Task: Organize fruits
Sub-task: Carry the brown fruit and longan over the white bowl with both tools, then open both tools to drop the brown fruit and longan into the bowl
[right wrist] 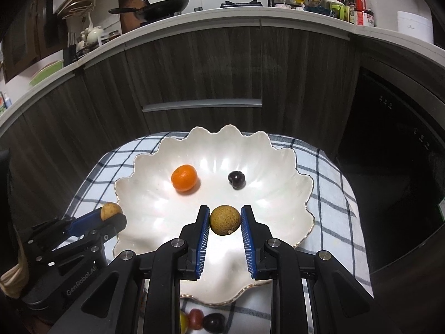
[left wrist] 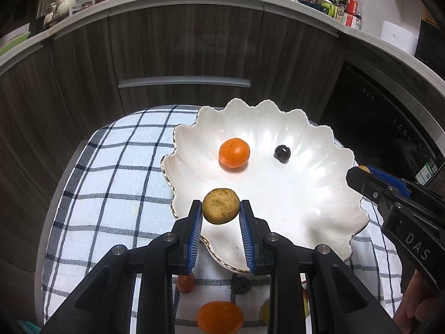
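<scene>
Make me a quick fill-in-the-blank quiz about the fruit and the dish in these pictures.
1. Each hand-held gripper, left and right, holds one small ____ fruit.
2. The white dish already holds an orange and a dark ____.
3. The dish sits on a ____ cloth.

Missing words: brown; cherry; checked

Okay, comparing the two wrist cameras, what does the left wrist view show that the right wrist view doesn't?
Only the left wrist view shows a second mandarin on the checked cloth near the camera, in front of the bowl.

Only the right wrist view shows the frying pan on the counter whole, and the right gripper shut on its brown fruit.

Both show the white scalloped bowl holding a mandarin and a dark cherry, and the left gripper shut on a brown fruit.
</scene>
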`<state>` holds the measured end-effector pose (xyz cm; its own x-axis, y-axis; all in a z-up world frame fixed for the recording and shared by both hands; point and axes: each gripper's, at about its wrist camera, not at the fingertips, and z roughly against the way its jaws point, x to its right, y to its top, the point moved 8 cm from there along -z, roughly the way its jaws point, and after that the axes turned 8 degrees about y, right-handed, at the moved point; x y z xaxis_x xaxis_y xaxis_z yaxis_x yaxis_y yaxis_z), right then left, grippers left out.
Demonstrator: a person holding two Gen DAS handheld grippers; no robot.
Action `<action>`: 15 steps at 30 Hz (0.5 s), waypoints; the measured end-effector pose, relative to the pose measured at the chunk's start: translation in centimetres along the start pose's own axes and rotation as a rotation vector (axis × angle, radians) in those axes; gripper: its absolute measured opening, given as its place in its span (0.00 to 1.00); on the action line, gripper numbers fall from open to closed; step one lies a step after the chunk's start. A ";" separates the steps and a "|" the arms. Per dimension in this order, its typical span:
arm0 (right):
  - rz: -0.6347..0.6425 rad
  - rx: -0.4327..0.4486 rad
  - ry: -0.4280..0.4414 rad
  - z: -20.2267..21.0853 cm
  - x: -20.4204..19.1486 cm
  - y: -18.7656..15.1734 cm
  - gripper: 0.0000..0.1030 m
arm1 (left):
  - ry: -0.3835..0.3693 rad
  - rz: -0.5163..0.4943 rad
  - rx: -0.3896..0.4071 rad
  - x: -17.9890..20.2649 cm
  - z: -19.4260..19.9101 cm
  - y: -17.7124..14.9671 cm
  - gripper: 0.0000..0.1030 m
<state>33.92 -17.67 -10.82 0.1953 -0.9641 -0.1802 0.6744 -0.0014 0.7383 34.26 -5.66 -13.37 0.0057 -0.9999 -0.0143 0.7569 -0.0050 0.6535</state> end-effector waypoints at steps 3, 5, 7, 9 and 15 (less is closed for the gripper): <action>0.002 -0.009 0.003 -0.4 -0.1 -0.1 0.24 | -0.003 0.005 -0.009 -0.1 -0.3 -0.1 0.27; 0.000 -0.015 0.004 -0.5 -0.1 -0.2 0.24 | 0.003 0.007 -0.016 -0.2 -0.4 -0.3 0.35; -0.002 -0.014 -0.001 -0.5 -0.1 -0.3 0.25 | 0.009 0.010 -0.014 -0.4 -0.2 -0.3 0.46; 0.003 -0.014 0.006 -0.4 -0.3 -0.3 0.32 | 0.020 0.015 -0.001 -0.7 0.2 -0.2 0.58; 0.007 0.008 -0.022 0.3 -0.3 0.0 0.64 | 0.033 0.033 0.006 -1.5 0.7 0.0 0.70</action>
<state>33.65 -17.49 -10.61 0.1847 -0.9696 -0.1608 0.6673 0.0036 0.7448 33.78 -4.22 -12.79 0.0521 -0.9985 -0.0180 0.7518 0.0274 0.6588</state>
